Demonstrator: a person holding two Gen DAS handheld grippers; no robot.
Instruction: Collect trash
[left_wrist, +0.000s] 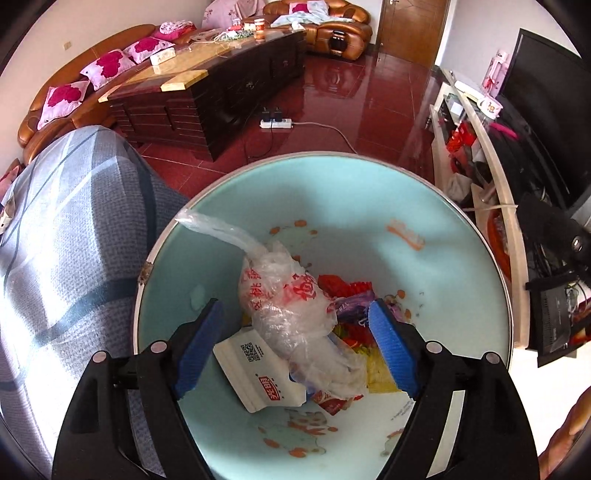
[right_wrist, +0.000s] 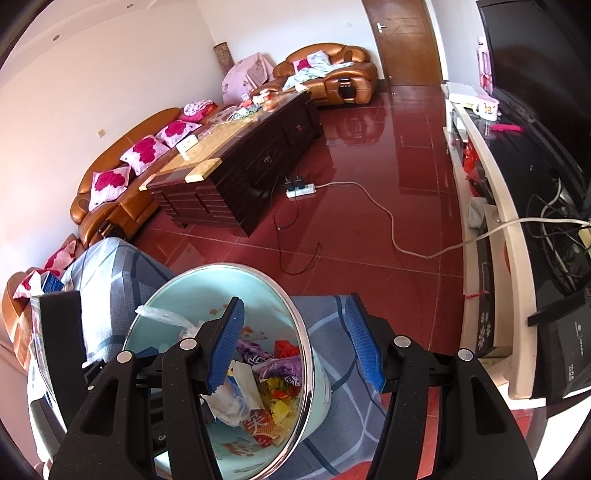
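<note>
My left gripper (left_wrist: 295, 347) gapes over the basin (left_wrist: 369, 192), nothing gripped, with the bag (left_wrist: 291, 295) lying inside on the wrappers, while my right gripper (right_wrist: 295, 343) straddles the rim half-open, and a nudge could tip it.

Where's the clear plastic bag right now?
The clear plastic bag lies inside the teal basin, atop the white carton, between the open left gripper's fingers.

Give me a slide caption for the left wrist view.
Open left gripper above a trash-filled basin, crumpled plastic bag lying between its fingers.
</note>
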